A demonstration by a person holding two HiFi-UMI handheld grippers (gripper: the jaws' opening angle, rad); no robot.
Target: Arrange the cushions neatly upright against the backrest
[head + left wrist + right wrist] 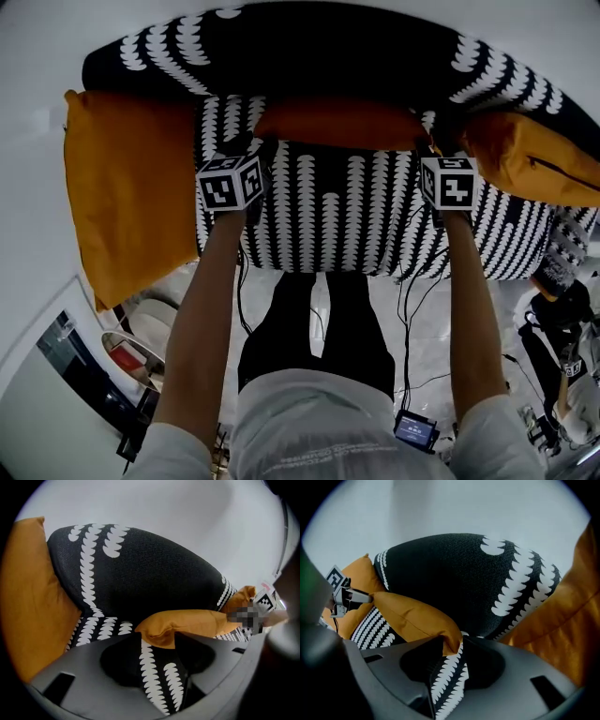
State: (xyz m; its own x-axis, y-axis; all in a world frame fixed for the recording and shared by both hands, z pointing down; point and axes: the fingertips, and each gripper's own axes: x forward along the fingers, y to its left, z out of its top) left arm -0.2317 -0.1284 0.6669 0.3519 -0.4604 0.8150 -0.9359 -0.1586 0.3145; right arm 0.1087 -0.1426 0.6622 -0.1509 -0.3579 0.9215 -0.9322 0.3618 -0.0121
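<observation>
On the sofa (328, 220), beside the left cushion (131, 187), the down-tilted left gripper (158, 638) and right gripper (451, 645), jaws wide, each straddled a corner of the middle cushion (342, 124) lying along the backrest (309, 56).

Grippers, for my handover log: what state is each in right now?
Left gripper: open, corner of the middle orange fabric cushion between its jaws.
Right gripper: open, that cushion's other corner between its jaws.

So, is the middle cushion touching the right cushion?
Apart. The right gripper view shows a stretch of patterned sofa between the corner of the middle cushion and the right cushion.
</observation>
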